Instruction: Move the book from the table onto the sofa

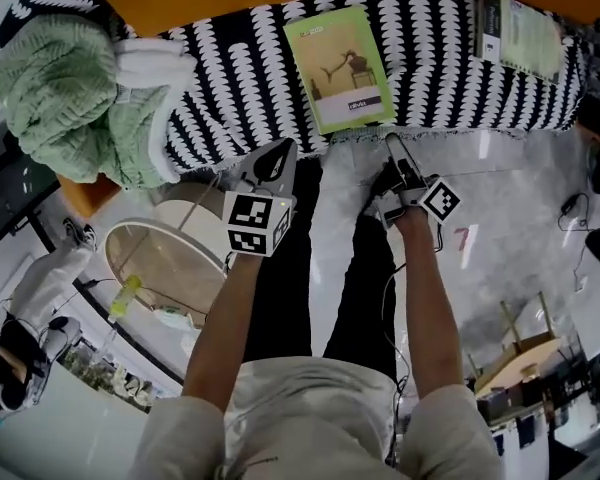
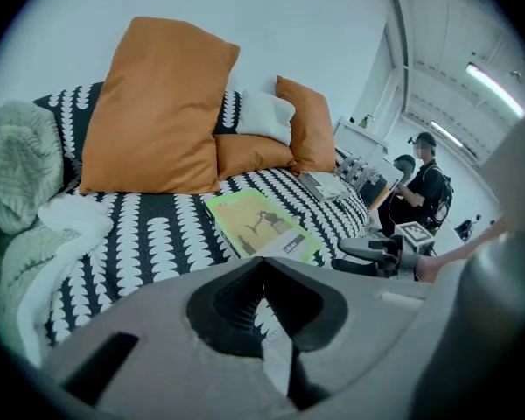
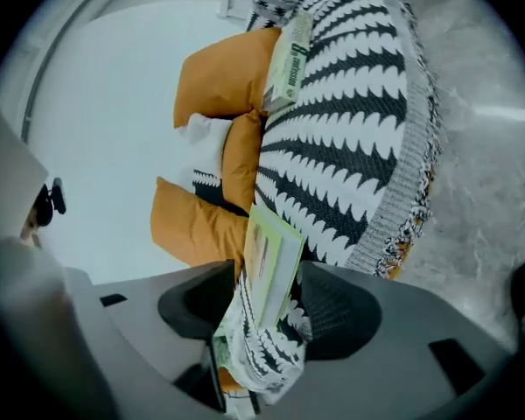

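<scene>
Book [image 1: 340, 68] lies flat, cover up, on sofa [image 1: 430, 78], near the front edge of the blk/wht patterned seat, approx mid-sofa. L gripper [image 1: 287, 148] hangs just off the sofa front, below-left of book and clear of it. Its jaws are drawn together w/ tips meeting, nothing btwn them. R gripper [image 1: 393, 141] sits at the seat edge, just beside book's near right corner. Its jaws stand wide apart and the pads press on nothing. In R gripper view the book shows edge-on in the gap btwn the jaws, w/ patterned fabric below it, but it isn't gripped. That view shows the sofa turned sideways, so R gripper is rolled onto its side. Green blanket [image 1: 65, 98] is heaped at sofa's left end. 2nd book [image 1: 520, 30] lies further right on the seat, well apart from the 1st. Orange pillows [image 2: 153, 108] lean along the sofa back. Round table [image 1: 170, 258] stands left of the holder's legs, near the sofa front, under the L arm. Grey floor [image 1: 510, 198] shows to the right. Another person [image 2: 423, 186] sits past sofa's far end in L gripper view.
</scene>
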{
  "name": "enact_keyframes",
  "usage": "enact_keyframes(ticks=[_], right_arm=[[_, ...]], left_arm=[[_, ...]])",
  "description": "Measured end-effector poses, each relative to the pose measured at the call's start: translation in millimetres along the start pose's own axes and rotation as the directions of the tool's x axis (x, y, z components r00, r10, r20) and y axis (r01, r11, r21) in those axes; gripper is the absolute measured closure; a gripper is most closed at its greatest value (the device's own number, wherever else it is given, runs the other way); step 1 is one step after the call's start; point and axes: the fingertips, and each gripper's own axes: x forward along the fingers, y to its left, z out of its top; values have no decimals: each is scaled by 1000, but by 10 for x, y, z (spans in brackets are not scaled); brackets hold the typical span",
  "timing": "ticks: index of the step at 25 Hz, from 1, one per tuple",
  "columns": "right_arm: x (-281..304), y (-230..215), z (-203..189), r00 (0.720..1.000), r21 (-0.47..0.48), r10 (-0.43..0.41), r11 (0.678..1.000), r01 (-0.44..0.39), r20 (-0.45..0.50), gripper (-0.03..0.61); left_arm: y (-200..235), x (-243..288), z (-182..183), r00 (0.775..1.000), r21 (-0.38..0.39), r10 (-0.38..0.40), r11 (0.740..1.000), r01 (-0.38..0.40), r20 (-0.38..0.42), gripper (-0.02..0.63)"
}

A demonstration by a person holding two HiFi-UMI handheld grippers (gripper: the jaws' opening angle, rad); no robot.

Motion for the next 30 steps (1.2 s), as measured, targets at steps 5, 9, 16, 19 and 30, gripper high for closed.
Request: enact_keyframes(ticks=[5, 9, 16, 19, 30], right_arm=[[-342, 238, -31, 988, -267, -124, 959, 97, -88, 368], [-589, 637, 121, 981, -539, -156, 840, 70, -117, 368], [-1180, 1392, 232, 969, -760, -187, 650, 0, -160, 369], [-1345, 1736, 247, 977, -719, -122, 693, -43, -176, 370], [-2196, 2777, -36, 986, -674, -44, 735, -77, -161, 383]], left_arm=[[-287, -199, -82, 995, -101, 80, 992, -74, 58, 604], [-606, -494, -53, 984, -128, 137, 984, -123, 109, 604], [-1280, -1025, 68, 974, -168, 176, 974, -151, 144, 604], [-1495, -1246, 308, 966, -149, 183, 976, -157, 181, 604], [-2343, -2378, 621, 945, -137, 194, 977, -163, 262, 604]])
